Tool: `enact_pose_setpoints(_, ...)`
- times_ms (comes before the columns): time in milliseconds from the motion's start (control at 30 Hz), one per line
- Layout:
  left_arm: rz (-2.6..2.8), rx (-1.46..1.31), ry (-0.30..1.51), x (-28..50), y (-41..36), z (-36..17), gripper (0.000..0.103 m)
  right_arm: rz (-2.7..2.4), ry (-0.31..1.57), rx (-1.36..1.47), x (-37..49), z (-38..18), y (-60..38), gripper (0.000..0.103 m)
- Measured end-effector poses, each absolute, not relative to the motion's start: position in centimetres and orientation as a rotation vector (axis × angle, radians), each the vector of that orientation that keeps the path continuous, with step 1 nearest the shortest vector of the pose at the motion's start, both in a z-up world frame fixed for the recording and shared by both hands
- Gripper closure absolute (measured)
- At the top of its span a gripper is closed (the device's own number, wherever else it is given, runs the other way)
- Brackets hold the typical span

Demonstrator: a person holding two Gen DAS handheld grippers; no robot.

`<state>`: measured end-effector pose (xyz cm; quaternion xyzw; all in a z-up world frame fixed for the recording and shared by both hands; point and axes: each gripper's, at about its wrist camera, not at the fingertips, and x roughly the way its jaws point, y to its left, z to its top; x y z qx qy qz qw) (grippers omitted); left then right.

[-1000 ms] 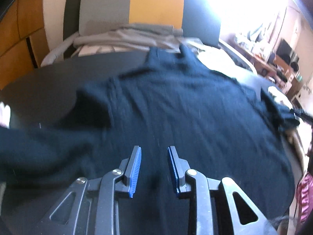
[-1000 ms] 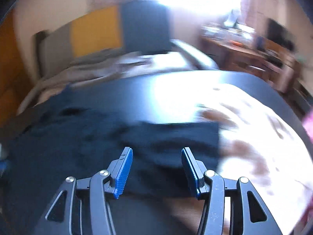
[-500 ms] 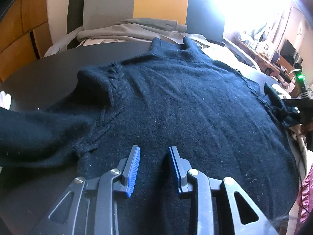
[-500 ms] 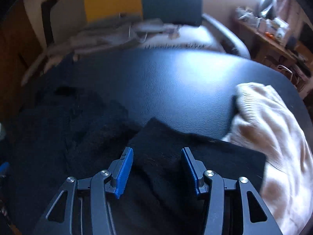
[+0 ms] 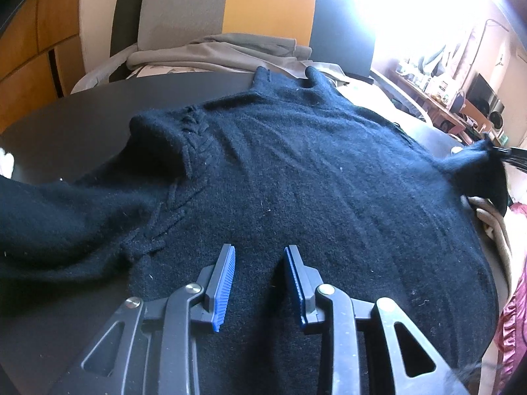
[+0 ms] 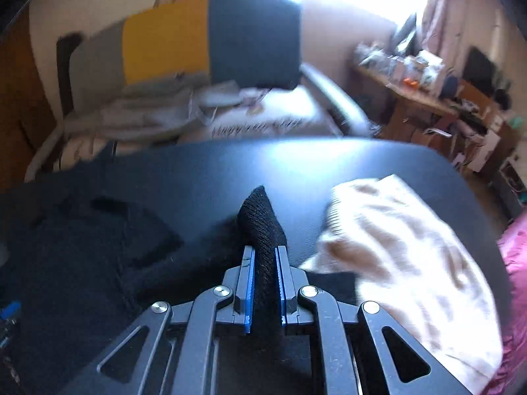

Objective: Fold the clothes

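Observation:
A black knit sweater (image 5: 313,171) lies spread flat on the dark round table (image 6: 263,161), collar at the far edge. Its left sleeve (image 5: 66,223) trails off toward the left. My left gripper (image 5: 259,248) hovers open just above the lower body of the sweater, nothing between its blue pads. In the right wrist view my right gripper (image 6: 264,248) is closing its jaws on the cuff of the right sleeve (image 6: 260,217), which stands up between the pads, lifted off the table. The left wrist view also has that pinched sleeve (image 5: 471,161) at the far right.
A cream garment (image 6: 411,247) lies bunched on the table just right of the held sleeve. Behind the table stands a grey, yellow and dark sofa (image 5: 230,6) with grey clothes (image 5: 224,49) piled on it. Pink fabric (image 5: 513,322) hangs off the table's right edge.
My right gripper has shut on the right sleeve's cuff and risen with it, pulling the sleeve up off the table. The left gripper has stayed over the sweater's body.

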<state>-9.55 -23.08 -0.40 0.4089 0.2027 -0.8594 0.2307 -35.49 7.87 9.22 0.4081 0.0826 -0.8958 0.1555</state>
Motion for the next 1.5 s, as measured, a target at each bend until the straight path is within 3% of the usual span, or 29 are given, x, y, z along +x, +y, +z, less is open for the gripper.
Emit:
enact_pose_setpoints(100, -2.367, 1.130, 0.544, -10.0, -23.2, -0.5, 0.072, -2.642, 0.169, 1.174, -35.7, 10.6, 11.2, 0.094)
enact_pose_setpoints(200, -2.371, 1.144, 0.525, -10.5, -23.3, -0.6, 0.072, -2.694, -0.055, 1.236, -36.4, 10.5, 16.2, 0.094)
enact_pose_setpoints(300, -2.378, 1.158, 0.508, -10.9, -23.4, -0.6, 0.072, -2.784, -0.106, 1.277, -36.6, 10.4, 19.5, 0.094)
enact_pose_setpoints(500, -2.381, 1.174, 0.497, -11.1, -23.3, -0.6, 0.072, -3.037, -0.032, 1.357, -35.4, 10.4, 25.2, 0.096)
enact_pose_setpoints(667, -2.372, 1.226, 0.490, -11.8, -23.6, 0.1, 0.072, -3.284, -0.075, 1.209, -32.2, 13.0, 28.1, 0.093)
enact_pose_setpoints(867, -2.450, 1.141, 0.497, -8.3, -21.6, 1.8, 0.072, -2.822, 0.028, 1.012, -28.3, 13.7, 17.5, 0.086)
enact_pose_setpoints(1133, -2.442, 1.218, 0.494, -2.5, -19.8, 0.2, 0.072, -2.063, 0.244, 1.171, -18.1, 3.4, -1.5, 0.087)
enact_pose_setpoints(1300, -2.445, 1.249, 0.438, -0.7, -19.5, -1.0, 0.072, -2.089, 0.210, 1.260, -16.0, -0.4, -0.2, 0.087)
enact_pose_setpoints(1400, -2.447, 1.261, 0.469, -0.5, -20.0, -1.1, 0.071, -2.116, 0.118, 1.282, -16.3, -0.6, 1.9, 0.088)
enact_pose_setpoints(1500, -2.457, 1.251, 0.542, -1.1, -21.1, -0.3, 0.071, -2.131, 0.141, 1.266, -15.4, -0.3, 1.8, 0.089)
